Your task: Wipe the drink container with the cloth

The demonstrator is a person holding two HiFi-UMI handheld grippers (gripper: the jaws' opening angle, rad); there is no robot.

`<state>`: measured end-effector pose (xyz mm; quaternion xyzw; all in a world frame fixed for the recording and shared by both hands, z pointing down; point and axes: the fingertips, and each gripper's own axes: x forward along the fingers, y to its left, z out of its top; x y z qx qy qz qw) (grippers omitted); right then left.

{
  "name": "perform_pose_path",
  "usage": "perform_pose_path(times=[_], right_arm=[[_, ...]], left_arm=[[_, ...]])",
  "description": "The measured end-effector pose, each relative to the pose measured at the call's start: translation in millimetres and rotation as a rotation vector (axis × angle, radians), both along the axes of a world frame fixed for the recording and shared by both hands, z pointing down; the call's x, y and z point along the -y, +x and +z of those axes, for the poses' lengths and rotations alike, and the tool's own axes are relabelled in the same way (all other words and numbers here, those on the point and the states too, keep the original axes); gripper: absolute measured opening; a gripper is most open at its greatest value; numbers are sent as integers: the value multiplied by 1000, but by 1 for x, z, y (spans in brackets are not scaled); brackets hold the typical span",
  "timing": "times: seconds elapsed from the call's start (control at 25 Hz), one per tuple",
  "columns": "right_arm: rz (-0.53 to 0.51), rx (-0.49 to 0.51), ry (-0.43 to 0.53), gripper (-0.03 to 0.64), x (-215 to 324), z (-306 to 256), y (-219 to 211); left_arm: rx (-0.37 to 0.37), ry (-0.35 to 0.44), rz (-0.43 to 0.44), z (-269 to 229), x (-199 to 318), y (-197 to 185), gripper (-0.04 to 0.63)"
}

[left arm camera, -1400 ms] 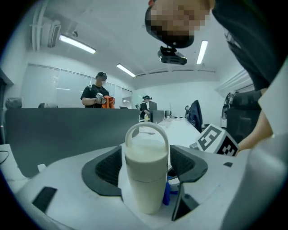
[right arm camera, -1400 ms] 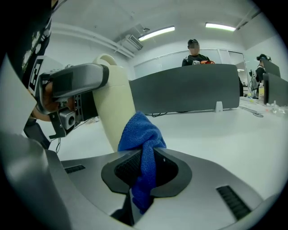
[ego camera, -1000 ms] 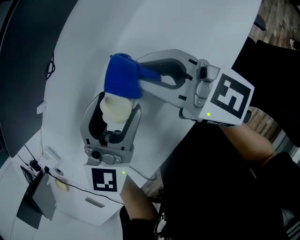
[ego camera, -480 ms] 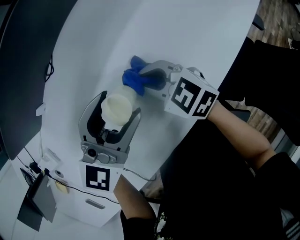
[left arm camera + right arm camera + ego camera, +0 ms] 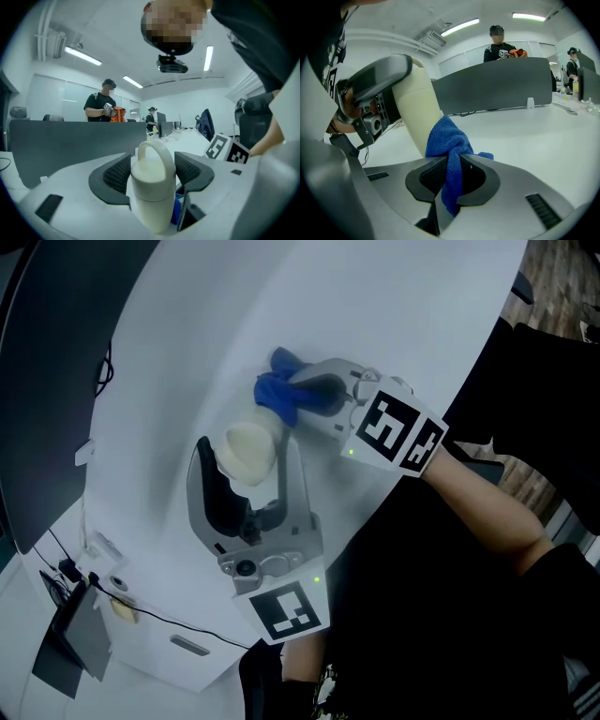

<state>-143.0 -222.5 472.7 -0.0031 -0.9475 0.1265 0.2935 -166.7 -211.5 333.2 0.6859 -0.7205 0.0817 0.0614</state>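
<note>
The drink container (image 5: 248,451) leans between your left gripper's (image 5: 246,463) fingers, which grasp it while easing open, over the white worktop (image 5: 394,315). Your right gripper's (image 5: 300,397) fingers are clenched on the blue cloth (image 5: 275,397), pressed to the container's side. Wiping looks under way; I can't tell how much surface remains.

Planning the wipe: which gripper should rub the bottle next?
Right. The right gripper holds the cloth at the bottle; the left gripper, jaws opening, has only the bottle between them.

Cream drink container (image 5: 152,187) between the opening left tongs (image 5: 154,172)
</note>
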Motion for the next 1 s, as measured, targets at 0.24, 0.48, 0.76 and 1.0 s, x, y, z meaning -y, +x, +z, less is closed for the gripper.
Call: perform_pose_path(times=[0.24,0.48,0.76,1.0], right_arm=[[148,253,-167,43,25,-63,5],[-35,538,-298,43,17,-143,4],[40,71,-78,43,5,-16,-7],[44,24,67,43,1,-5,-6]], left_arm=[[-27,11,234,5,-4,7,282],[-88,29,649,3,-4,17,284],[-135,59,663,1,-5,13,282],[-113,6,504,-2,-6,5,292]])
